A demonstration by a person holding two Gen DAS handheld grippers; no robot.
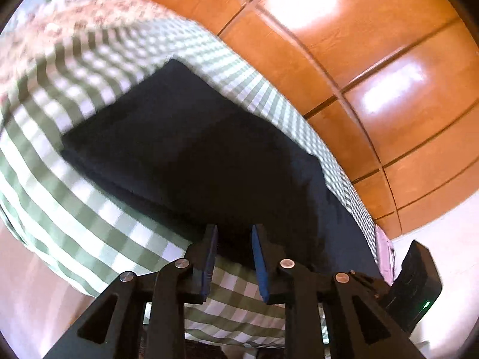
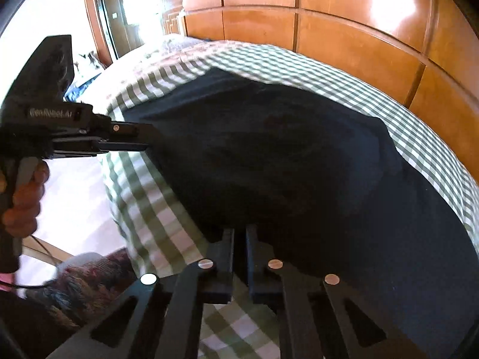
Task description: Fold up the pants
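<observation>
1. Nearest the left wrist camera: left gripper (image 1: pixel 233 233), blue-padded fingers (image 1: pixel 209 257) standing apart with a narrow gap. Tips sit at the near edge of the pants (image 1: pixel 191 155); nothing is pinched between the pads.
2. Nearest the right wrist camera: right gripper (image 2: pixel 239 233), jaws drawn almost together, a thin slit between them. Tips lie at the near hem of the pants (image 2: pixel 299 164); whether cloth is caught there cannot be told, the fabric being too dark.
3. Pants: dark navy, lying flat on the bed (image 1: pixel 89 197), already doubled into a broad rectangular slab with straight edges. Green-and-white checked bedcover shows around the pants on all sides.
4. In the right wrist view, the left gripper (image 2: pixel 146 137) reaches in from the left of the pants, its tips at their left edge; a hand (image 2: pixel 25 191) grips its handle.
5. Beyond the pants: a glossy wooden panelled wall (image 2: pixel 344 39), well apart from them.
6. Floral pillow (image 1: pixel 60 21) at the far left end of the bed, away from the pants.
</observation>
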